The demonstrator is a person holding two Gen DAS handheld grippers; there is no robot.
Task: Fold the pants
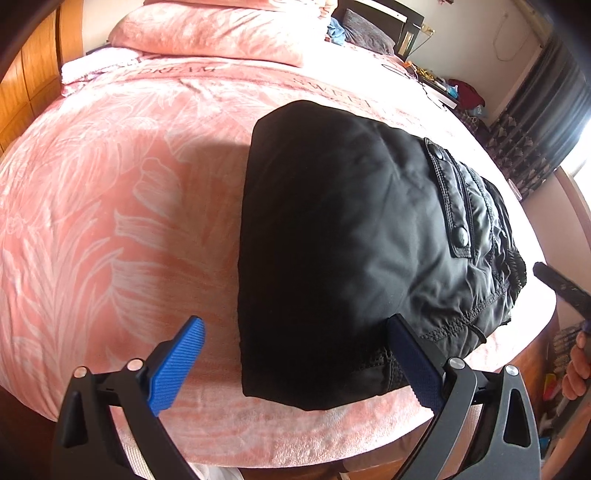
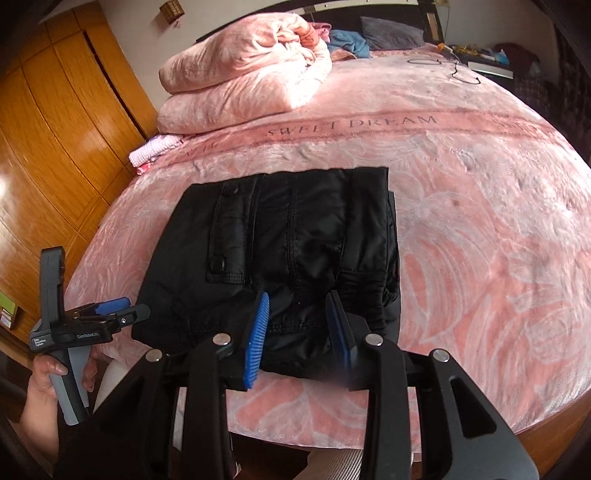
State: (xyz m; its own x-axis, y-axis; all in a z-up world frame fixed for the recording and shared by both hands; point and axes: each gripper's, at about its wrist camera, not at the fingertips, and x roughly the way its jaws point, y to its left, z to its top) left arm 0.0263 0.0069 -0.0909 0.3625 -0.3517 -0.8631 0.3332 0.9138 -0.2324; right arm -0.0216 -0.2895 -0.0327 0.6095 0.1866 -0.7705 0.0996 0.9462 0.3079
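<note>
The black pants (image 1: 351,236) lie folded into a compact rectangle on the pink bedspread (image 1: 110,221), near the bed's front edge, pocket flap with snaps facing up. My left gripper (image 1: 295,321) is open wide at the bundle's near left corner, with one blue pad over the fabric's edge and the other over the bedspread. In the right wrist view the pants (image 2: 280,236) sit just beyond my right gripper (image 2: 298,295). Its blue pads stand a narrow gap apart above the near hem and pinch nothing. The left gripper (image 2: 129,310), held by a hand, shows at the pants' left corner.
A folded pink quilt (image 2: 243,74) and a small pink cloth (image 2: 155,151) lie at the bed's far left. A wooden wardrobe (image 2: 55,147) stands left of the bed. Clothes and a dark pillow (image 2: 391,33) sit by the headboard. A black cable (image 2: 458,70) lies on the far bedspread.
</note>
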